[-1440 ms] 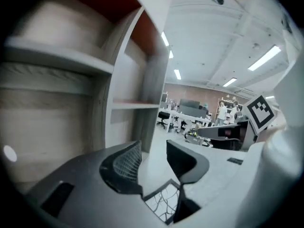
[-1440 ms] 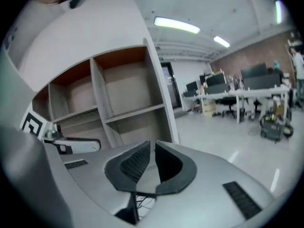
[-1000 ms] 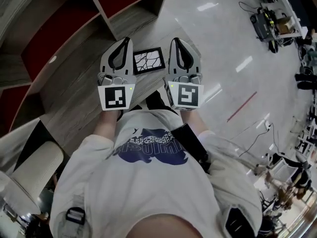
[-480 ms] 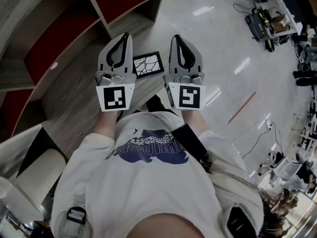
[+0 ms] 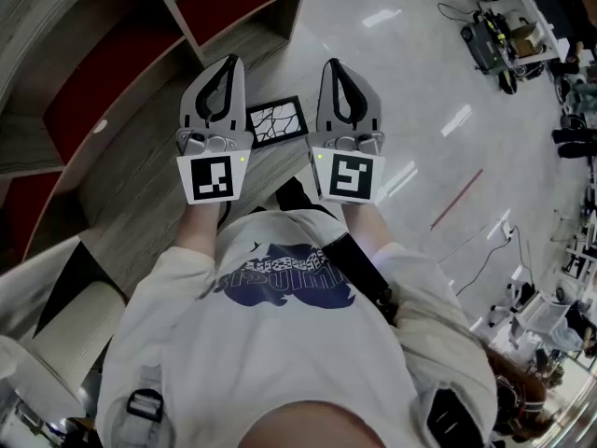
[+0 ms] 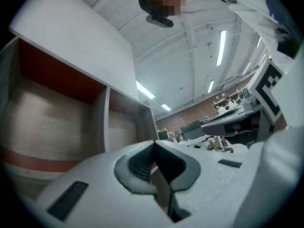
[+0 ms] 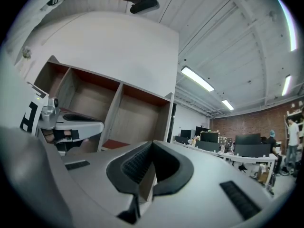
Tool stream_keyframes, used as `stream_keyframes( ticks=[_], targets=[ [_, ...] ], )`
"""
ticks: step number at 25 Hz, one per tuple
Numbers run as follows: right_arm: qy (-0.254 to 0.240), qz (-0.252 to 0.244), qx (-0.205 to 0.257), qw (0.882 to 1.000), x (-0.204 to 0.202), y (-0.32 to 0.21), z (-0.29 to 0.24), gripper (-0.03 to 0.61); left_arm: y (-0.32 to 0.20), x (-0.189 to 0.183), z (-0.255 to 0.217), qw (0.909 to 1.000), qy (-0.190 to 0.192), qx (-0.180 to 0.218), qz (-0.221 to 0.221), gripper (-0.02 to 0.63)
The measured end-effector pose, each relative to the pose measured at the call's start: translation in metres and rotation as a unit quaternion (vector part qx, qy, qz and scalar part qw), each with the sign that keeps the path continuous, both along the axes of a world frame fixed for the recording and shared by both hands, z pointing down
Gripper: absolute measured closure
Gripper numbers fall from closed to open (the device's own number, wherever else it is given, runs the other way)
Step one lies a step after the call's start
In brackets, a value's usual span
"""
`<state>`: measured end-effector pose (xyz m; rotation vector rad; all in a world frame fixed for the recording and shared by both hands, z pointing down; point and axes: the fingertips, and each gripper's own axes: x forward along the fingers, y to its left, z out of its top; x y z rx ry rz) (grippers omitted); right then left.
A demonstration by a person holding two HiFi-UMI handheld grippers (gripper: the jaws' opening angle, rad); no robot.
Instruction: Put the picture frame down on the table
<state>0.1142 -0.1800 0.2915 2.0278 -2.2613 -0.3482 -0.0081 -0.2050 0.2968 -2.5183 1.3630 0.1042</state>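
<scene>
The picture frame (image 5: 277, 121) lies flat on the wooden table (image 5: 140, 185), face up, with a picture of thin dark lines. It sits between the left claw (image 5: 227, 66) and the right claw (image 5: 335, 69), below them, and neither claw touches it. Both claws are shut tight and hold nothing. So the job looks done, and I think nothing is left but to take the claws away. Each claw has a cube with black and white squares, not words. The person's shirt (image 5: 280, 287) has dark blue print, too blurry to read.
</scene>
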Motion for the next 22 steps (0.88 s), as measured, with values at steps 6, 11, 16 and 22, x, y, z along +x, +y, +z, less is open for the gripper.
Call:
stream_keyframes(
  ticks=[6,11,16,22],
  targets=[
    [0.004,-0.006,-0.004,1.0,-0.0034,-0.0003,-0.0003,0.581,-0.0014,0.0017,0.0017,0.9999,-0.011,0.003,0.002,0.606],
    [0.005,-0.004,-0.007,1.0,-0.0038,0.0007,-0.0003,0.581,-0.0014,-0.0016,-0.001,1.0,0.001,-0.002,0.0,0.606],
    [0.005,-0.003,-0.005,1.0,-0.0031,0.0019,-0.0011,0.581,-0.0006,-0.0006,-0.0014,1.0,-0.001,0.001,0.001,0.606],
    [0.005,-0.002,-0.005,1.0,-0.0045,0.0029,-0.0016,0.581,-0.0005,-0.0017,0.0016,1.0,-0.001,-0.002,0.001,0.606]
  ],
)
